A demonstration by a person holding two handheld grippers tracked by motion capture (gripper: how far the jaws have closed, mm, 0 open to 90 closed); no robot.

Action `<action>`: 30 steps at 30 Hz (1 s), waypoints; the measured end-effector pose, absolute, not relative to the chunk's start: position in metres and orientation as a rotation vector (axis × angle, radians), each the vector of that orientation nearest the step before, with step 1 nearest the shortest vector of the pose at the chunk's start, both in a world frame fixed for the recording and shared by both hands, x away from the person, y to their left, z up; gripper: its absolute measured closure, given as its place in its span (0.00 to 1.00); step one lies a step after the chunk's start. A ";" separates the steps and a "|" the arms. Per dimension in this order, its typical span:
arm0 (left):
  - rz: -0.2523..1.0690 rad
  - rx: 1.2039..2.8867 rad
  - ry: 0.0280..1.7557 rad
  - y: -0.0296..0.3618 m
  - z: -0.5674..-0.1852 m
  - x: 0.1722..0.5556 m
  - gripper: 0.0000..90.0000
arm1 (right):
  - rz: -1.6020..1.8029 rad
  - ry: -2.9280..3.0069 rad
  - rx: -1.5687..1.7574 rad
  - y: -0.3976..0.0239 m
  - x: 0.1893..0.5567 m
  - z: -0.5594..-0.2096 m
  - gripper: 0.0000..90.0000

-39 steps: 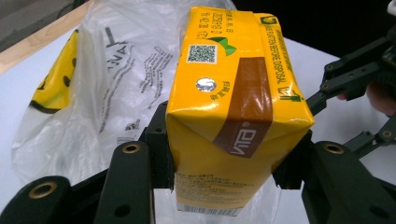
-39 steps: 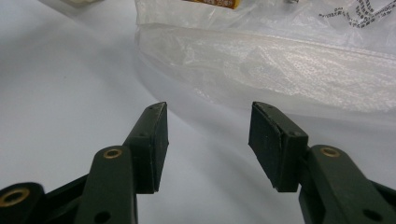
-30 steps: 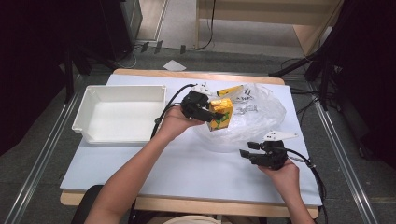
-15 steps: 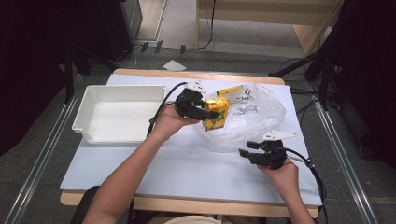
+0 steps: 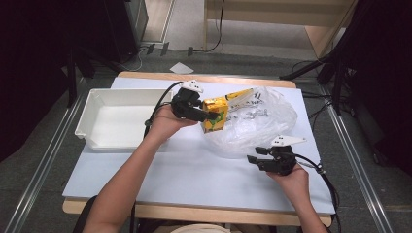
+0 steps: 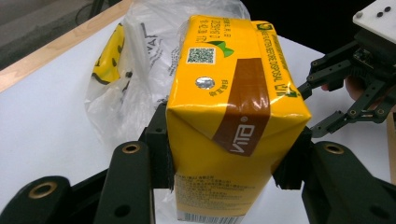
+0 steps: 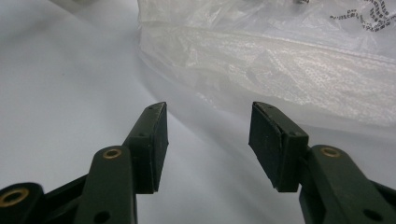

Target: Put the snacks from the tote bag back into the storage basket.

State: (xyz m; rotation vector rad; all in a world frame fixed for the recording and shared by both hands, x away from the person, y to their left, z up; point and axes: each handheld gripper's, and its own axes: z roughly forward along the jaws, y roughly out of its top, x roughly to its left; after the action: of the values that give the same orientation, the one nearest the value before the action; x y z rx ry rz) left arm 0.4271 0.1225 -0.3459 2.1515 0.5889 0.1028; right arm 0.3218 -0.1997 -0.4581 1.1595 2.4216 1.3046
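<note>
A yellow drink carton with a brown stripe is clamped in my left gripper, raised a little over the table at the left edge of a clear plastic bag. In the left gripper view both pads press the sides of the carton, with the bag behind it. My right gripper rests low on the table, close to the bag's near edge. Its fingers stand apart with nothing between them, facing the bag.
A white tray sits on the table's left side, just left of my left hand. A second yellow package lies inside the bag at its far edge. The white table has free room in front.
My left gripper has carried the carton up and to the left, out of the bag toward the tray. The right gripper has stayed where it was.
</note>
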 end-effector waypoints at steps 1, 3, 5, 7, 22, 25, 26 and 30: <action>0.103 2.151 0.589 0.123 -0.346 0.427 0.58 | 1.305 2.422 1.159 -0.200 0.322 -0.458 0.54; 0.096 2.153 0.598 0.128 -0.345 0.428 0.58 | 1.318 2.416 1.170 -0.199 0.323 -0.457 0.54; 0.097 2.154 0.600 0.129 -0.344 0.428 0.58 | 1.319 2.418 1.169 -0.199 0.323 -0.457 0.54; 0.092 2.147 0.610 0.134 -0.343 0.429 0.58 | 1.318 2.425 1.162 -0.199 0.324 -0.457 0.54; 0.114 2.130 0.638 0.161 -0.332 0.434 0.58 | 1.305 2.452 1.121 -0.195 0.323 -0.457 0.54; 0.122 2.125 0.642 0.165 -0.330 0.434 0.58 | 1.305 2.454 1.120 -0.194 0.323 -0.457 0.54; 0.122 2.120 0.648 0.168 -0.330 0.435 0.58 | 1.303 2.457 1.114 -0.194 0.323 -0.458 0.54; 0.138 2.118 0.661 0.176 -0.328 0.436 0.58 | 1.303 2.462 1.116 -0.194 0.323 -0.458 0.53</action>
State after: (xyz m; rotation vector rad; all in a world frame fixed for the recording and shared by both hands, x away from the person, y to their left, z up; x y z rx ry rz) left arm 0.4355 0.1756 -0.3282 2.1180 0.6612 0.1375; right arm 0.3233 -0.1941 -0.4580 1.1161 2.4625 1.3028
